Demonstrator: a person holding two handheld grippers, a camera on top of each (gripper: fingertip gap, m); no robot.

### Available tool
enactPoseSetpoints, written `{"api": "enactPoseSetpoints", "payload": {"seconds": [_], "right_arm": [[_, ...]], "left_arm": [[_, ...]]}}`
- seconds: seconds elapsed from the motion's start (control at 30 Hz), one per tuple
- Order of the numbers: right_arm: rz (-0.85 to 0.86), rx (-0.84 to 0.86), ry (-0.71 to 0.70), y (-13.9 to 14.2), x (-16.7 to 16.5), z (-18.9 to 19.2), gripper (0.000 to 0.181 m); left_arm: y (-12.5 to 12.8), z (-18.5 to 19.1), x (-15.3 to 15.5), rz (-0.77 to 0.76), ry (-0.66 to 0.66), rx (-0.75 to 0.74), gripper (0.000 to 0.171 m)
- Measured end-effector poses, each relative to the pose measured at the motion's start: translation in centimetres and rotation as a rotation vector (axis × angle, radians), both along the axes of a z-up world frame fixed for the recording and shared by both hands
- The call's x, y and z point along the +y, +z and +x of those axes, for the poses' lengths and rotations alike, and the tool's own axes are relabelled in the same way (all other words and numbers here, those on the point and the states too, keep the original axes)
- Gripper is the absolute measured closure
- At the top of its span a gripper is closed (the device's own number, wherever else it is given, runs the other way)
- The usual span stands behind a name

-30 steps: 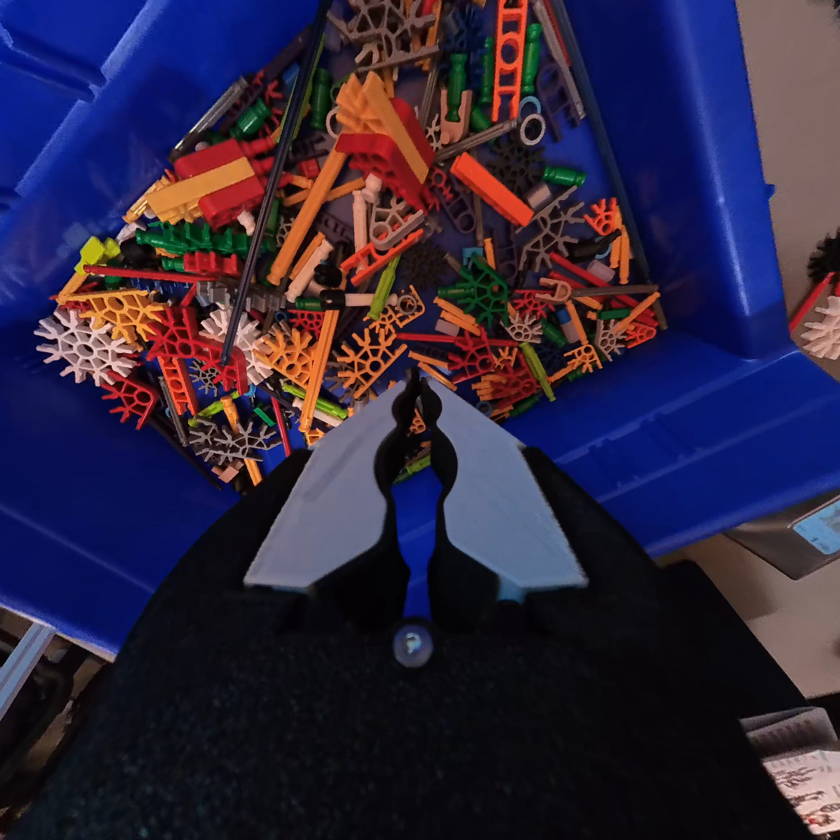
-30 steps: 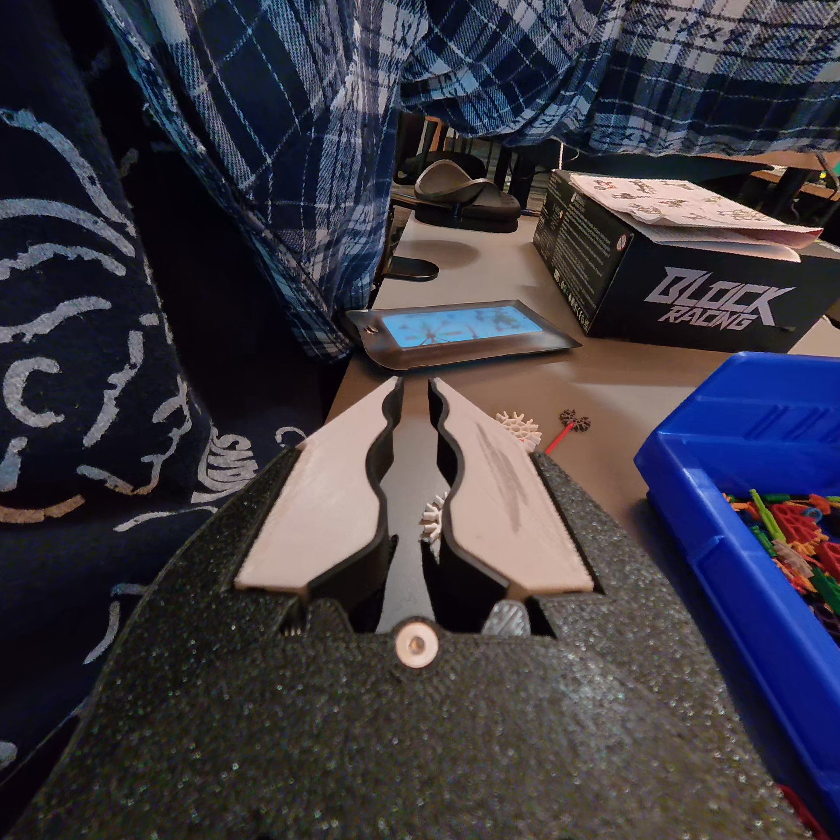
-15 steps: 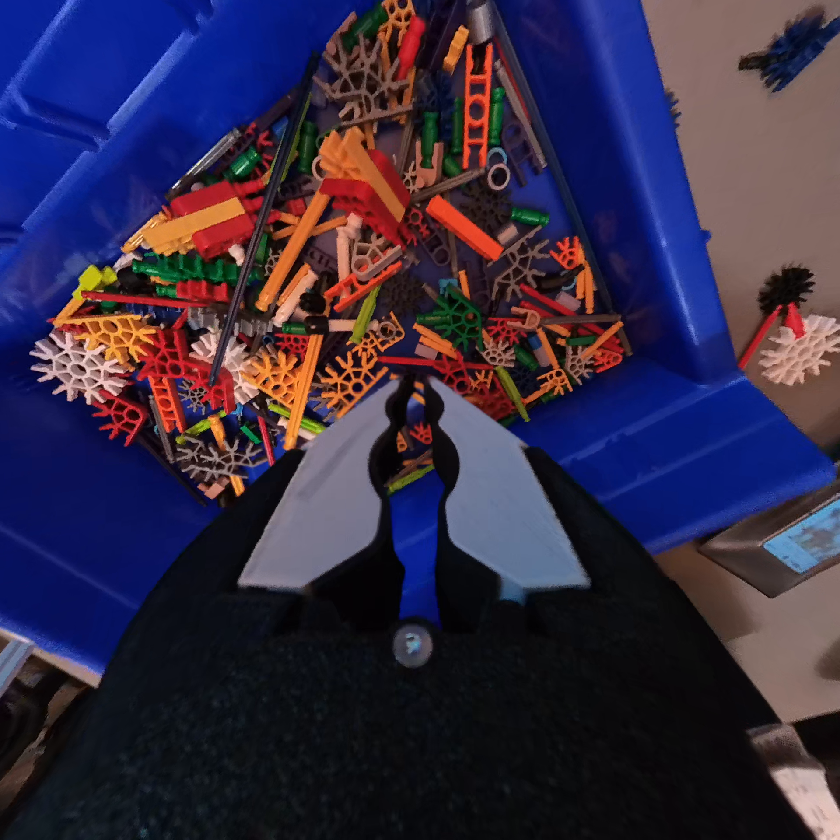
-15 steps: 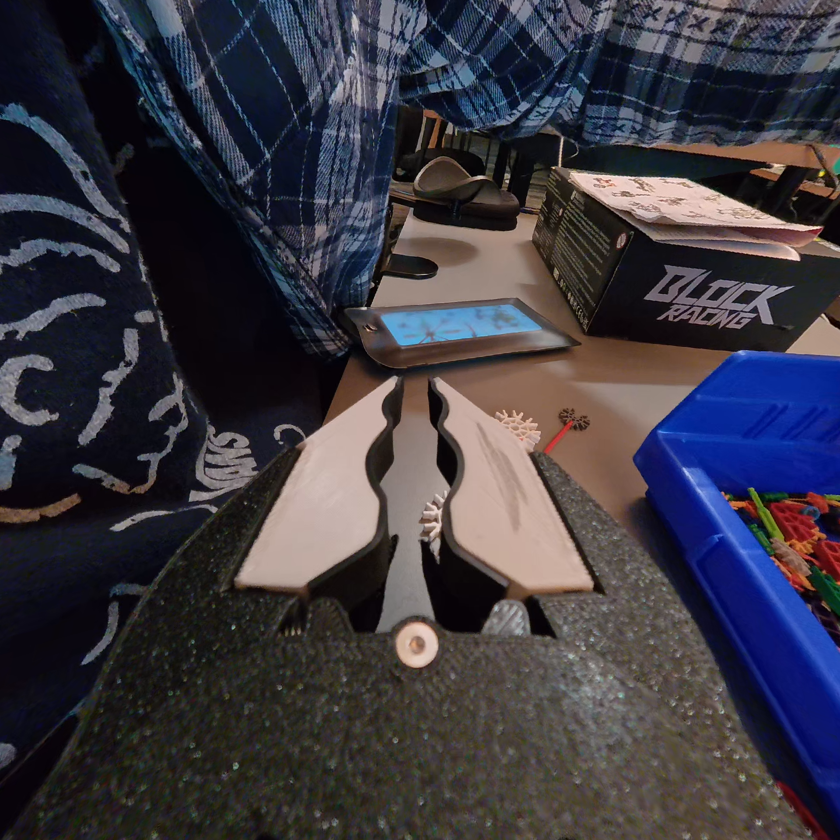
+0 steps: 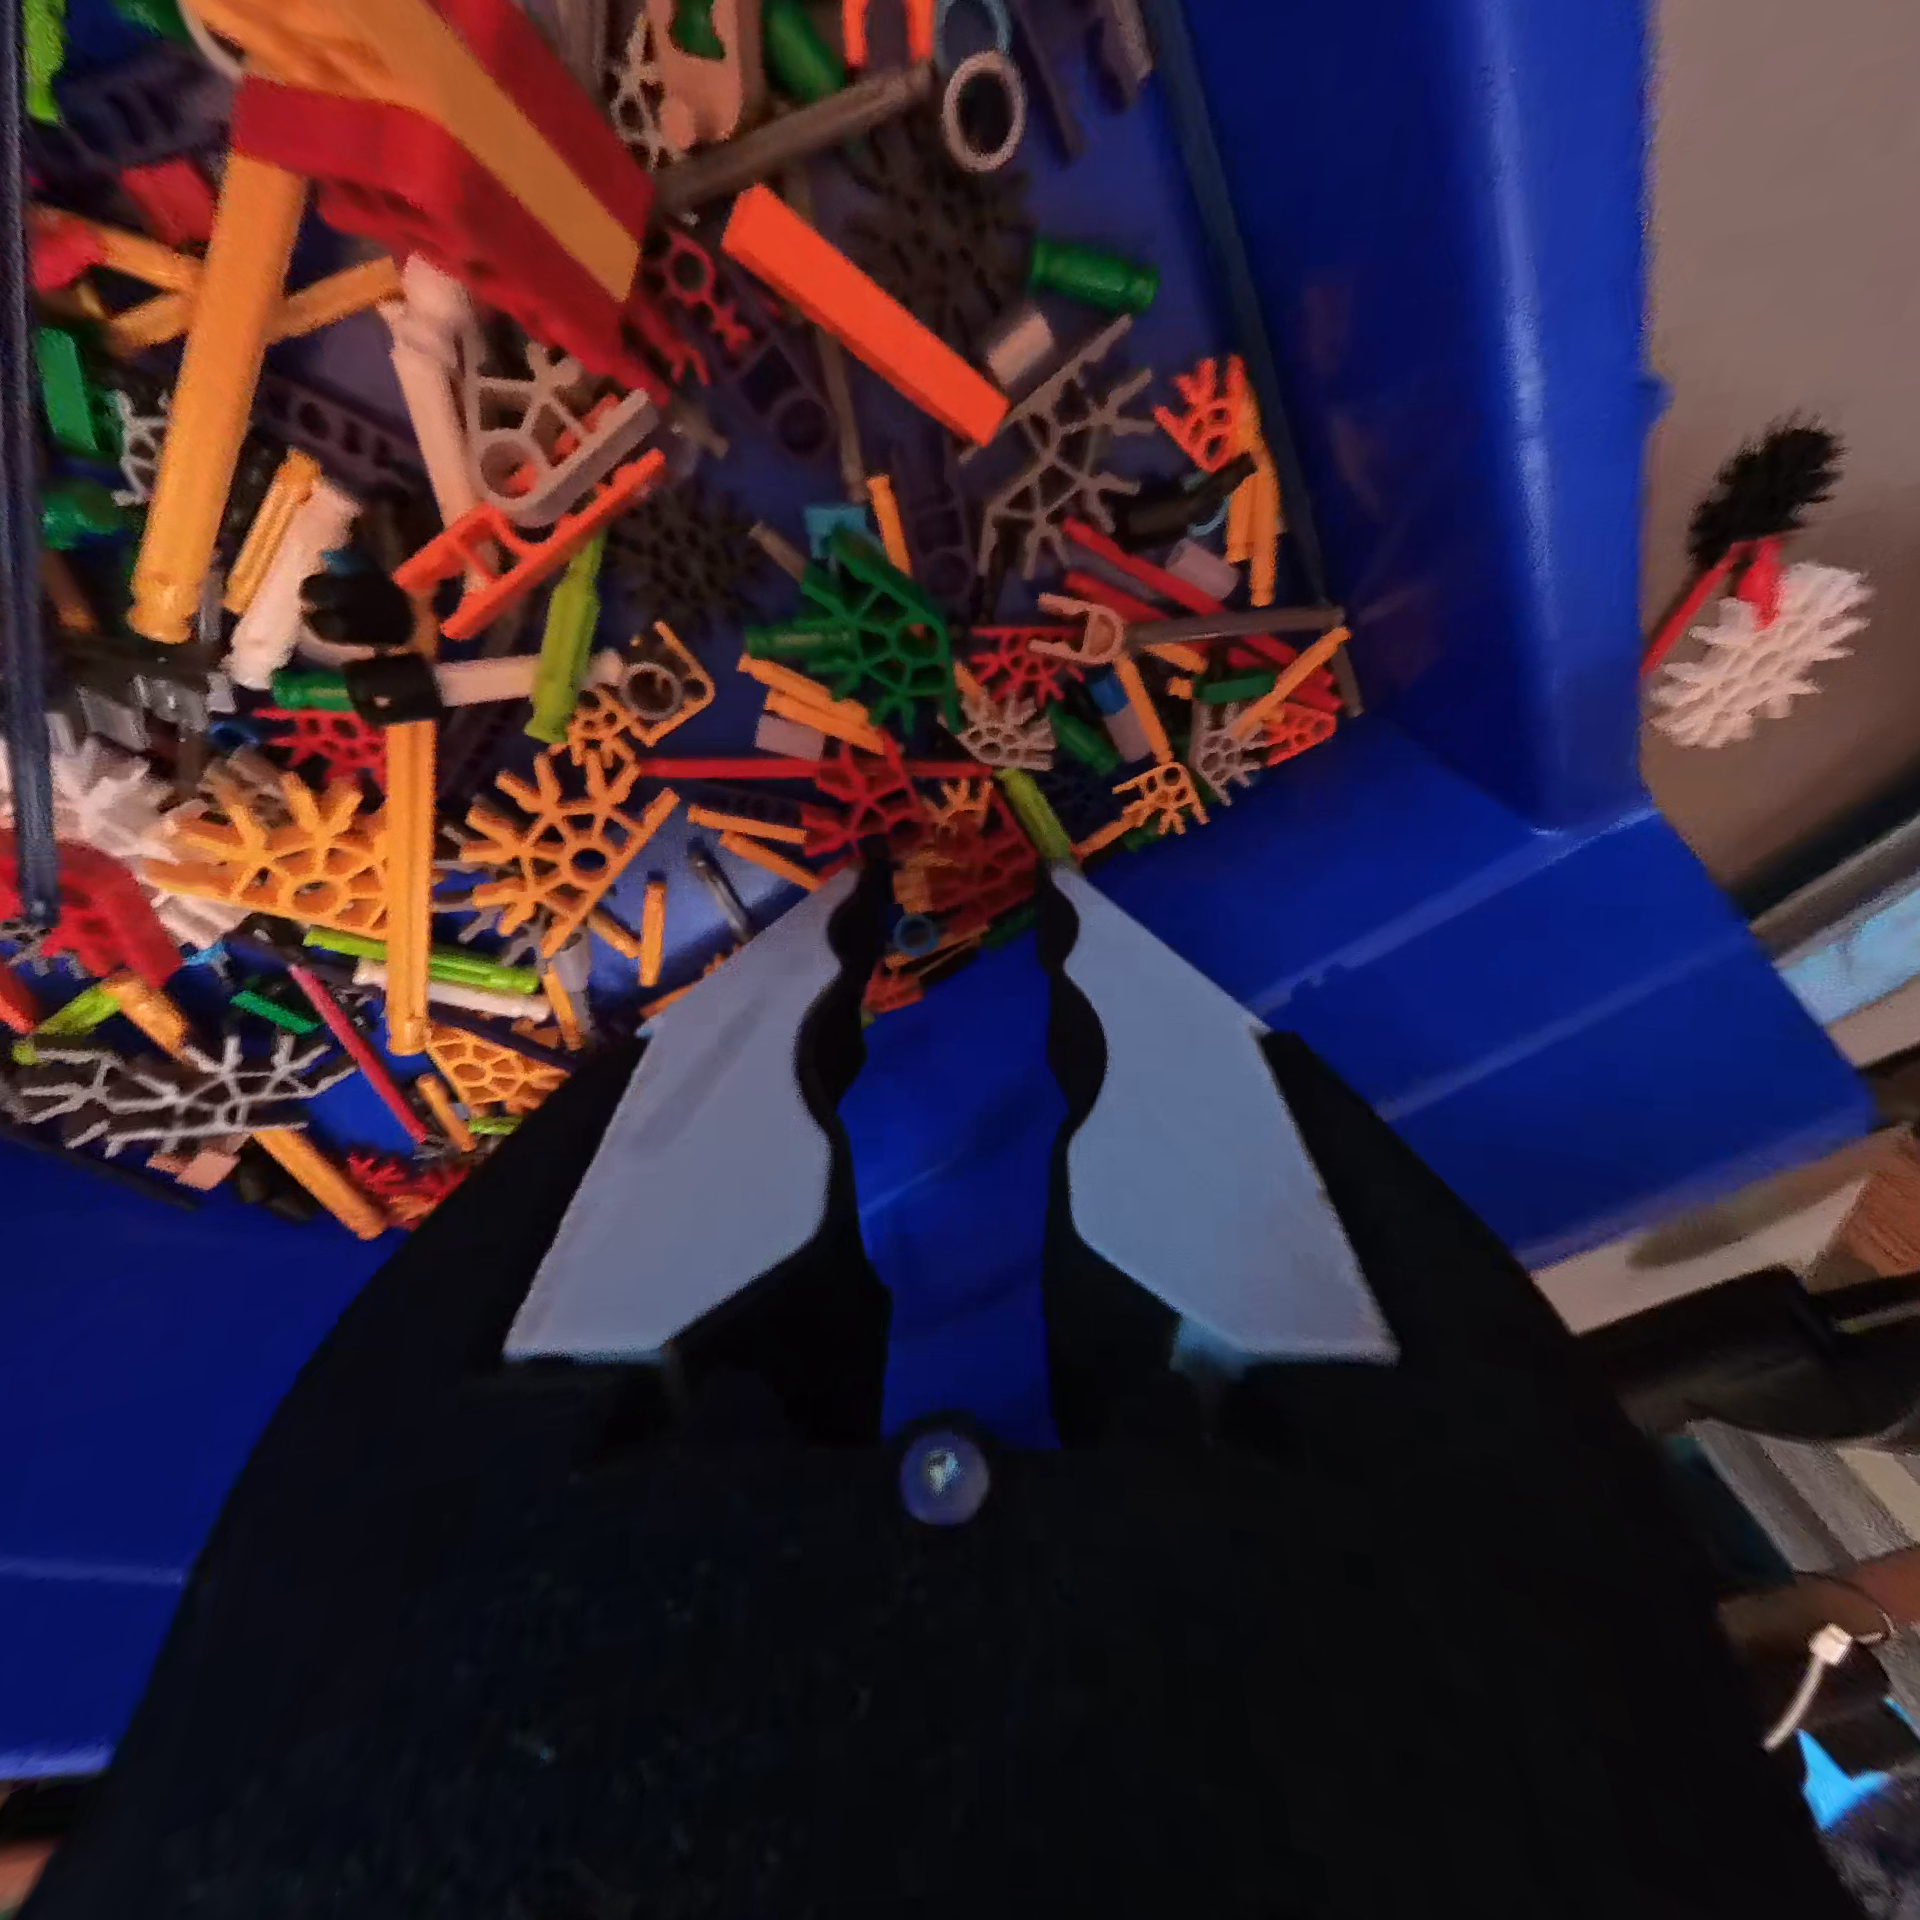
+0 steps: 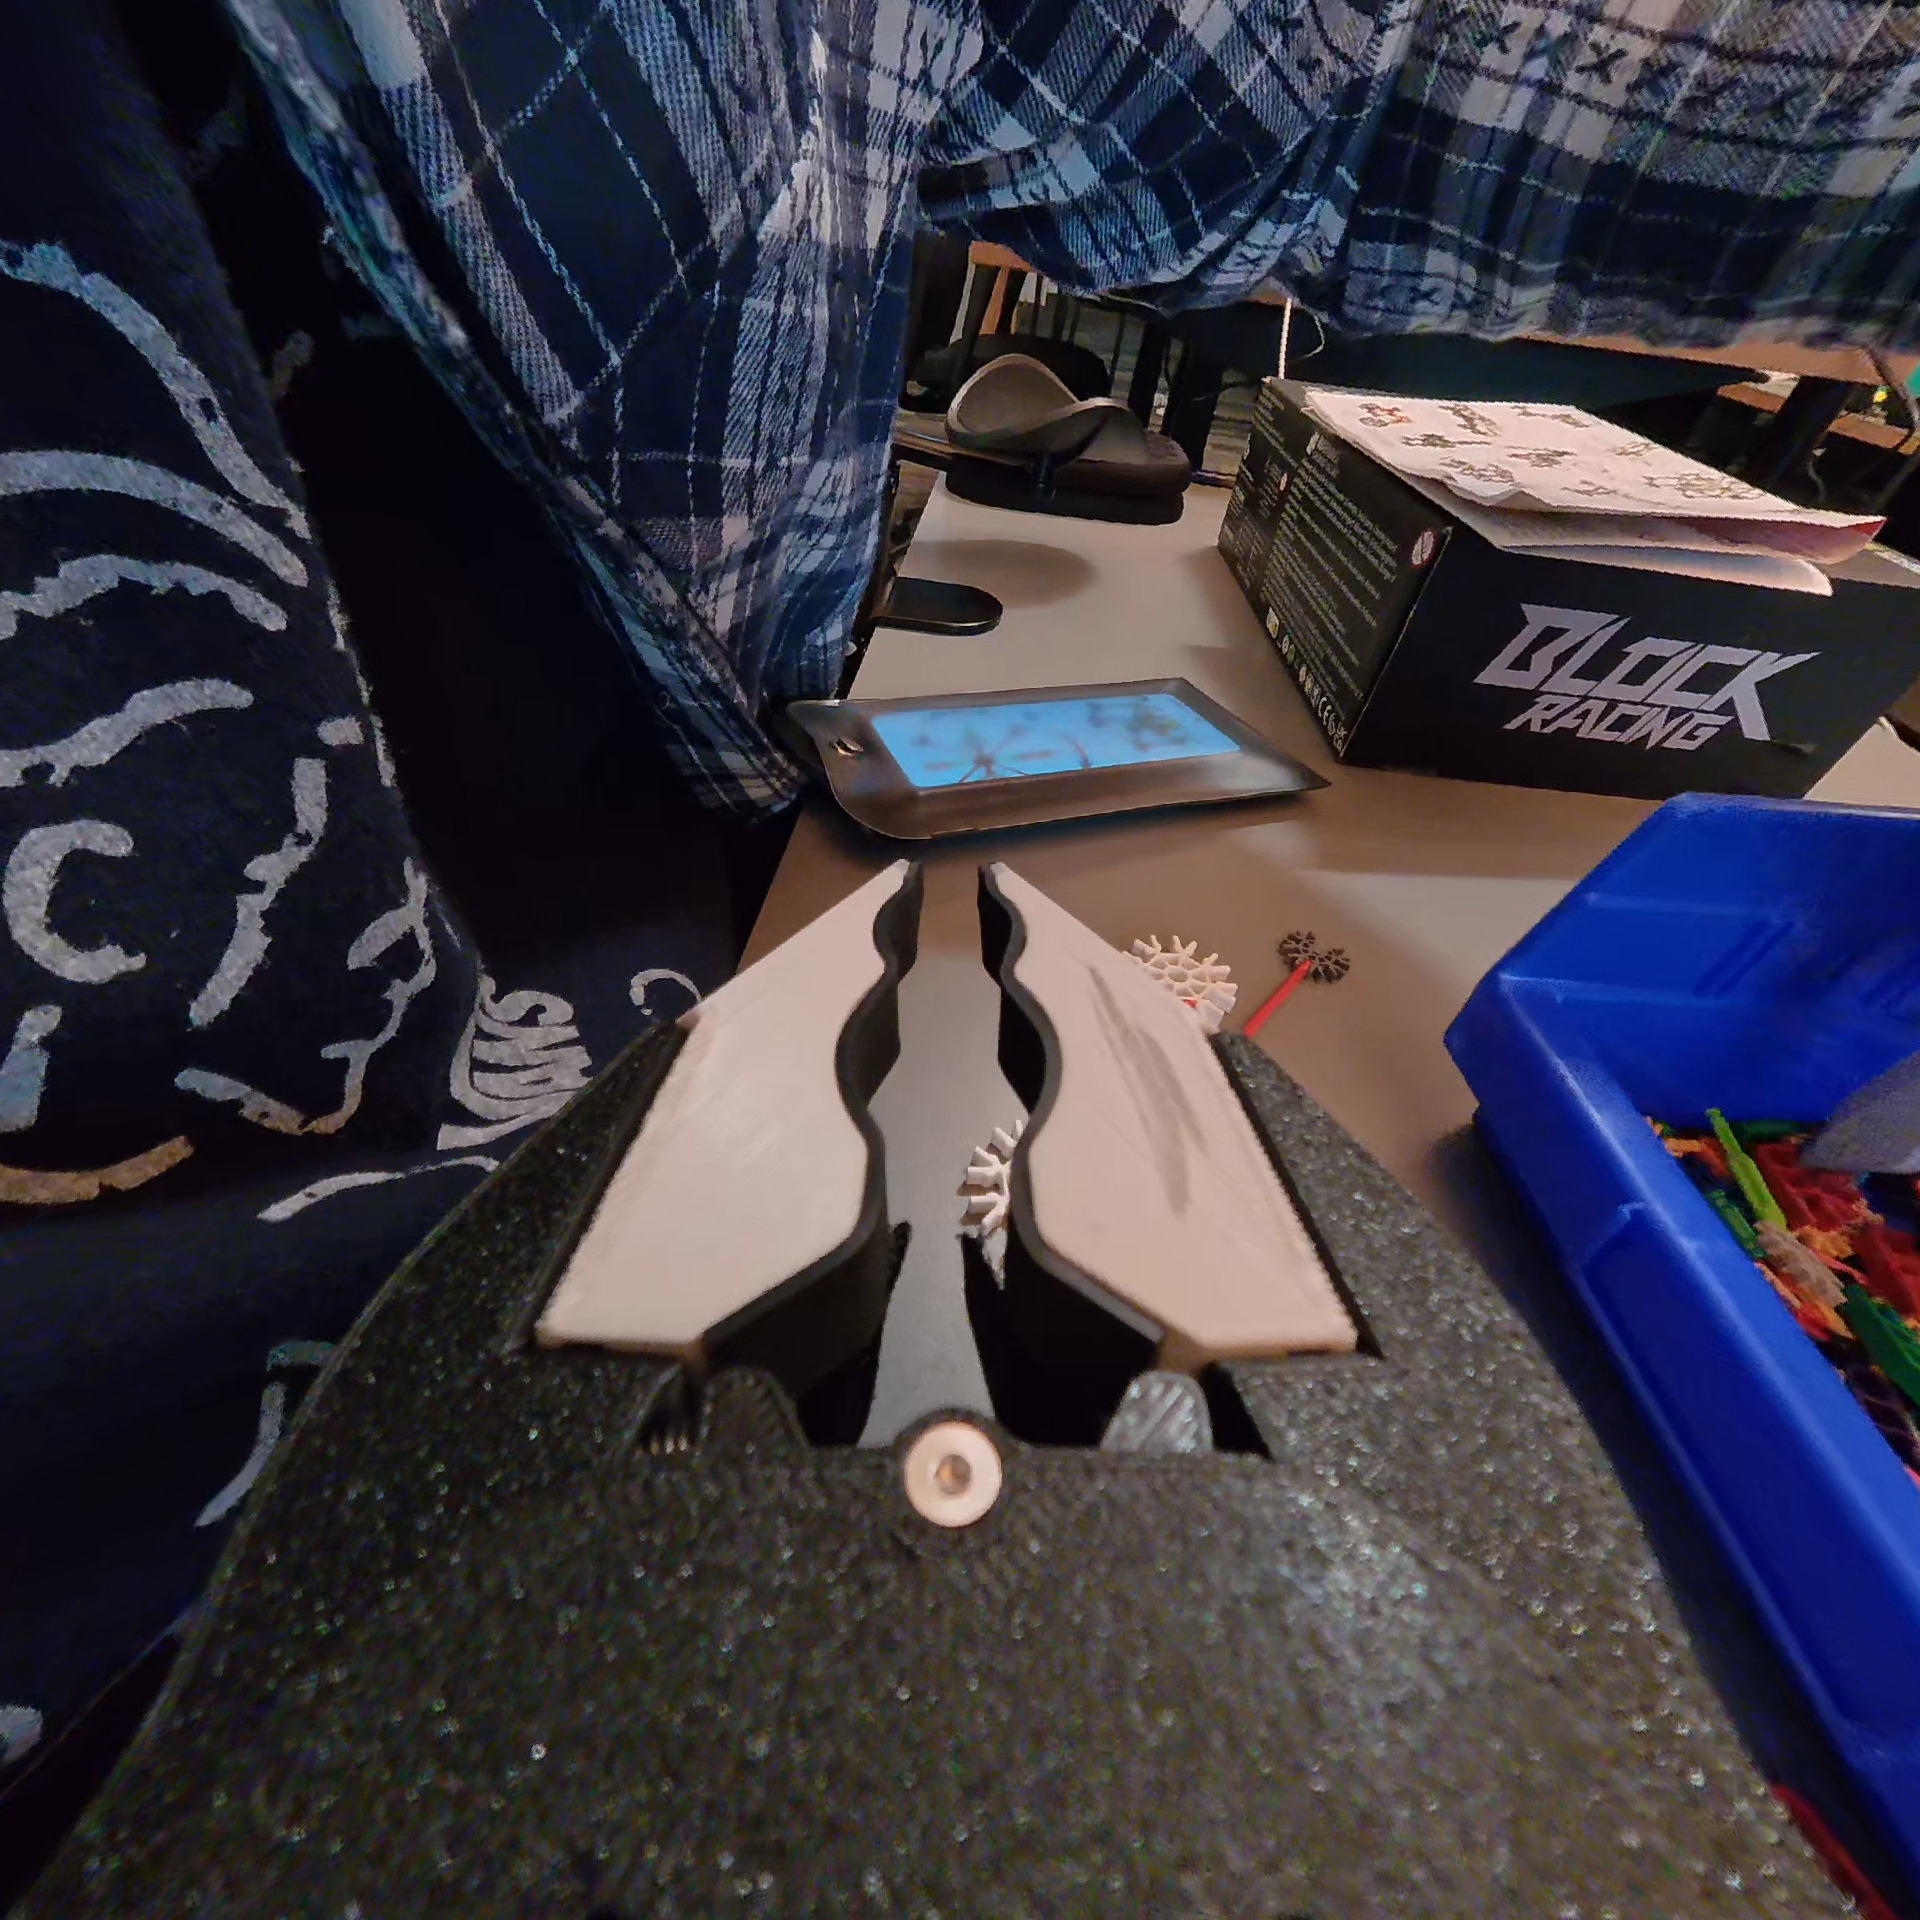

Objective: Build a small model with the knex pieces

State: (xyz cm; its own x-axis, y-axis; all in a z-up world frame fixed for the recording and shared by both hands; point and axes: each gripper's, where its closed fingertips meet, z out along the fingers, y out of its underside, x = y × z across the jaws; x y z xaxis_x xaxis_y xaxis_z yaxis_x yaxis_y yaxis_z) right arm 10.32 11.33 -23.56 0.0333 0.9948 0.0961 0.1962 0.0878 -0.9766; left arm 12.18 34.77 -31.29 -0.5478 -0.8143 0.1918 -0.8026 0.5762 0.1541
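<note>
My left gripper [image 5: 954,883] is open, its tips just over a cluster of red and orange connector pieces [image 5: 956,852] near the front right corner of a blue bin [image 5: 1455,935]. The bin holds a pile of coloured rods and connectors [image 5: 582,582]. Nothing is between the jaws. My right gripper [image 6: 948,878] hovers low over the tan table [image 6: 1351,862] with its jaws a small gap apart and nothing in them. A white snowflake connector [image 6: 992,1184] shows through the gap, on the table. One left gripper finger [image 6: 1870,1132] shows in the bin [image 6: 1621,1091] in the right wrist view.
On the table beside the bin lie a white snowflake [image 6: 1184,966] and a black connector on a red rod [image 6: 1311,956], also in the left wrist view [image 5: 1756,655]. A blue-screened device [image 6: 1039,748] and a black box [image 6: 1558,644] stand behind. A person's plaid shirt [image 6: 675,312] is at the left. Spacing between my two grippers at the tips: around 25 centimeters. The right tips stand about 12 centimeters off the white snowflake [image 6: 1184,966]. It turns up in the left wrist view [image 5: 1717,690] as well.
My left gripper has opened from shut and moved down and right, closer to the pieces at the bin's front right corner. The right gripper has not moved.
</note>
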Motion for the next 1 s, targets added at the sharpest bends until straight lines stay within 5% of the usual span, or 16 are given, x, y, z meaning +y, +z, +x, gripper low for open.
{"api": "enactPoseSetpoints", "payload": {"seconds": [0.17,0.27,0.33,0.47,0.63,0.83,1.0], "right_arm": [[0.003,0.0,0.001,0.0,-0.1,0.1,0.171],[0.008,0.004,0.004,0.2,-0.2,0.1,0.171],[0.004,0.003,0.006,0.1,-0.2,0.1,0.171],[-0.002,-0.016,0.003,-0.3,-0.1,0.0,0.171],[-0.012,0.004,-0.007,0.0,0.3,0.2,0.171],[-0.017,0.007,-0.004,-0.1,0.3,0.2,0.171],[-0.016,0.008,-0.01,-0.1,0.5,0.2,0.171]], "left_arm": [[-0.8,0.3,0.8,0.099,-0.065,0.025,0.133],[-0.8,0.5,0.5,0.097,-0.062,0.024,0.139],[-0.9,1.8,0.6,0.125,-0.062,-0.056,0.161],[-0.9,3.0,1.0,0.175,-0.085,-0.128,0.162],[-0.5,3.4,1.4,0.207,-0.043,-0.2,0.162],[0.1,2.5,-0.6,0.094,0.03,-0.198,0.13],[-0.7,2.4,-0.2,0.124,0.014,-0.179,0.148]]}}
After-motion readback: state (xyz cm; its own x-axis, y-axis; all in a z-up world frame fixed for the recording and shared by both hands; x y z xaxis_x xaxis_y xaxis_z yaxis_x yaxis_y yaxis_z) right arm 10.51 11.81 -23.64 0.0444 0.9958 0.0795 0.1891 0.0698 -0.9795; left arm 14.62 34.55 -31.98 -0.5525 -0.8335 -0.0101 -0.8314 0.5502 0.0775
